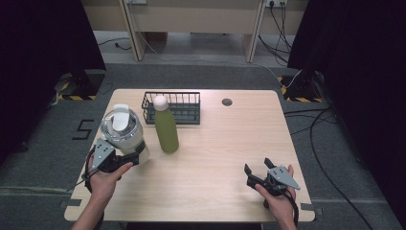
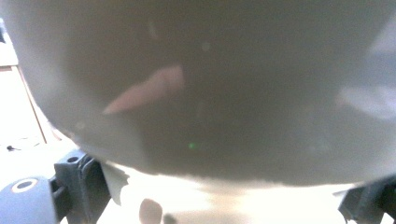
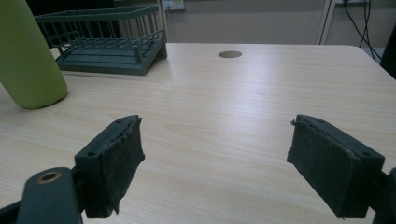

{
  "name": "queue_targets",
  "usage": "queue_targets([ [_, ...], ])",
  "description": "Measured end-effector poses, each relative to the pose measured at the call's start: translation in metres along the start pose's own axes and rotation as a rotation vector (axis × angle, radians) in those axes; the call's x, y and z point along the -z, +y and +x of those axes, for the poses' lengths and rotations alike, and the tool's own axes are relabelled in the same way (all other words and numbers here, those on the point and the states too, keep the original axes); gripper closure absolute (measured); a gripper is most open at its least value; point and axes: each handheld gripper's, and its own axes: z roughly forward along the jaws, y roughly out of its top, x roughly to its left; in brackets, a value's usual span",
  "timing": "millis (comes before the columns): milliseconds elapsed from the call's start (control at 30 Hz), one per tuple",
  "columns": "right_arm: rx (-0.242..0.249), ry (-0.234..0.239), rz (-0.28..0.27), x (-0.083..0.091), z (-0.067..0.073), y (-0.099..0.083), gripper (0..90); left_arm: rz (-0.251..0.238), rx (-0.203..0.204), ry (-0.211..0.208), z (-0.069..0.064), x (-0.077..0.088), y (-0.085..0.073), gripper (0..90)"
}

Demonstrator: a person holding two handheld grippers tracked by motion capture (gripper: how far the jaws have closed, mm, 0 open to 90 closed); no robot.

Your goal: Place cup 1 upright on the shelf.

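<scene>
Left gripper [image 1: 135, 158] clamped on the white lidded jug [image 1: 125, 134], lifted at the table's [image 1: 225, 143] left edge.

Seen in the high view tilted a little, off the wood by the look of it, just left of the upright green bottle [image 1: 165, 125] and in front of the wire basket [image 1: 191, 106]. Close against the camera in the left gripper view, grey wall of the jug [image 2: 210, 93] between both jaws. Right gripper [image 1: 258, 173] resting near the right front corner, jaws wide apart, nothing between them. Pick-up judged done; carrying and setting down, likely toward the basket, judged left to do. Basket holding nothing so far.
</scene>
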Motion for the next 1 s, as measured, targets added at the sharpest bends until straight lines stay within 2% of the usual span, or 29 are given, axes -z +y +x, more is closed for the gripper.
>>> queue_targets([
  [67, -0.004, 0.002, 0.0, 0.0, 0.0, 0.0, 17.2, -0.004, -0.003, 0.005, 0.003, -0.002, 0.002, 9.4],
  [100, -0.004, 0.002, 0.0, 0.0, 0.0, 0.0, 17.2, -0.01, -0.015, 0.02, 0.006, -0.003, 0.003, 9.4],
  [300, 0.0, -0.006, -0.004, 0.001, -0.001, 0.0, 17.3, -0.017, -0.017, 0.031, 0.012, -0.007, 0.007, 9.4],
  [767, -0.021, -0.01, -0.01, 0.0, -0.005, -0.001, 17.5, -0.034, -0.015, 0.056, 0.025, -0.02, 0.016, 9.4],
  [1000, -0.031, -0.018, -0.013, 0.001, -0.008, -0.001, 17.5, -0.034, -0.027, 0.07, 0.031, -0.028, 0.022, 9.4],
])
